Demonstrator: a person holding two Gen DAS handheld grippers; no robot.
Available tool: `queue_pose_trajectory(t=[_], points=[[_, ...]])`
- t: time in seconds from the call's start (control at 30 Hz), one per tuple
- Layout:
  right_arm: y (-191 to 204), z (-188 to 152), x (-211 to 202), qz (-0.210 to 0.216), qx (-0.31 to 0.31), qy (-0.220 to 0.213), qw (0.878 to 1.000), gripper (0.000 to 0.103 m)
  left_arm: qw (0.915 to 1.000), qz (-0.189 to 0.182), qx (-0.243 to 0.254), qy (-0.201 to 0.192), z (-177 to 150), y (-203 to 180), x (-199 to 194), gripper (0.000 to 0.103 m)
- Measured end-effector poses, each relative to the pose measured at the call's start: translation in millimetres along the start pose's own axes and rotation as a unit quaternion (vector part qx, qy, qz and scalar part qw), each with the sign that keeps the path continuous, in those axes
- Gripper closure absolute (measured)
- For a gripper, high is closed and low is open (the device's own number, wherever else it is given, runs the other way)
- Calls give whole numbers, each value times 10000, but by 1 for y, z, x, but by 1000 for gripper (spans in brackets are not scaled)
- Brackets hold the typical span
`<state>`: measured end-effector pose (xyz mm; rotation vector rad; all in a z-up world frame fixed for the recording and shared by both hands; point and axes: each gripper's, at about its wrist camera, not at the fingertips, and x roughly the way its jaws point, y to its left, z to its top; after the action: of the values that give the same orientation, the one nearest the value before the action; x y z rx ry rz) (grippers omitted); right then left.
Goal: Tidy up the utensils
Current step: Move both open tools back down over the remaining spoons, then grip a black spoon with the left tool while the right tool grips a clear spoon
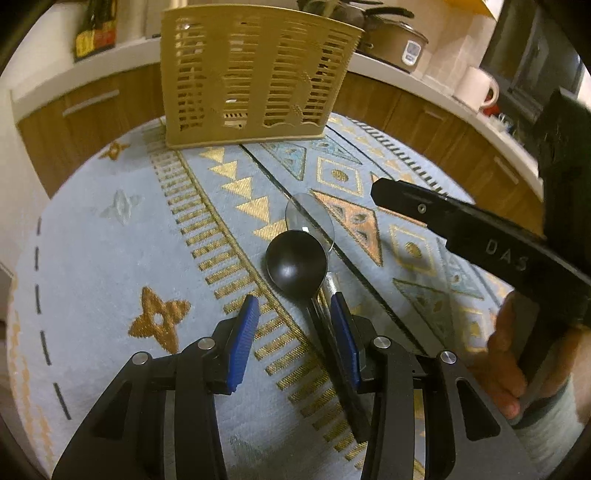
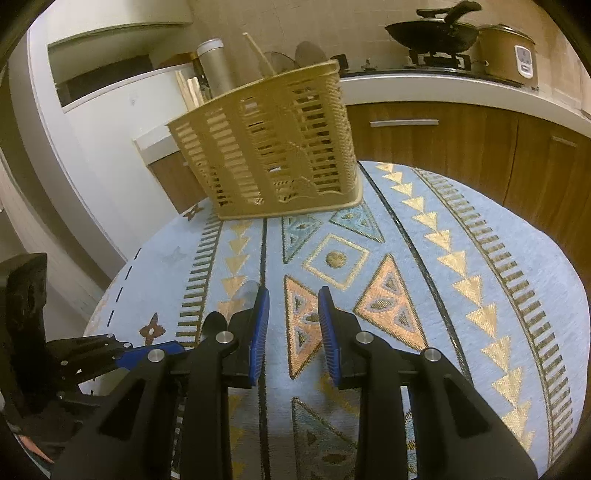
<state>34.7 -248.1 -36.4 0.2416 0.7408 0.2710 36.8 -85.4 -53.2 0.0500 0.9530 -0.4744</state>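
Note:
A black spoon (image 1: 297,264) lies on the patterned tablecloth (image 1: 110,258), partly over a clear plastic spoon (image 1: 312,218). My left gripper (image 1: 295,312) is open and low over the cloth, with the black spoon's handle running between its blue pads, close to the right pad (image 1: 343,332). A tan slotted utensil basket (image 1: 255,70) stands at the table's far side; it also shows in the right wrist view (image 2: 277,147). My right gripper (image 2: 291,317) is open and empty over the cloth; one of its fingers (image 1: 443,218) shows at the right of the left wrist view.
Behind the table runs a white counter (image 2: 443,88) over wooden cabinets, with a wok (image 2: 432,33), a rice cooker (image 2: 506,51) and a white mug (image 1: 476,86). The table edge curves round near the cabinets.

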Motion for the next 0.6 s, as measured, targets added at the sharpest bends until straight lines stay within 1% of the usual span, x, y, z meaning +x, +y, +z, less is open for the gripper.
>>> queue_pose_trajectory(t=[0.07,0.13,0.17,0.3,0.37,0.43,0.47,0.57,0.6], points=[[-1,0,-2,12,29,-37,10000,78,9994,275,213,24,0,-9,2,65],[-1,0,-4,22,33,-75,10000,78,9985,449,309,31,-2,-12,2,68],[-1,0,-4,4,32,-79,10000,78,9982,503,318,46,-2,-13,2,70],[-1,-1,-3,-1,29,-75,10000,79,9975,612,347,85,-2,-15,2,70],[-1,-1,-4,10,35,-69,10000,78,9960,766,449,59,-3,-20,3,71],[-3,-1,-4,29,76,-64,9999,78,9945,897,530,47,-4,-24,3,74],[-4,-1,-4,40,99,-57,9999,79,9945,914,507,47,-5,-24,3,76],[-6,0,-2,50,172,-5,9998,78,9934,1079,373,66,-2,-18,3,97],[-7,-1,-1,47,181,10,9998,78,9935,1081,347,66,-2,-15,3,98]])
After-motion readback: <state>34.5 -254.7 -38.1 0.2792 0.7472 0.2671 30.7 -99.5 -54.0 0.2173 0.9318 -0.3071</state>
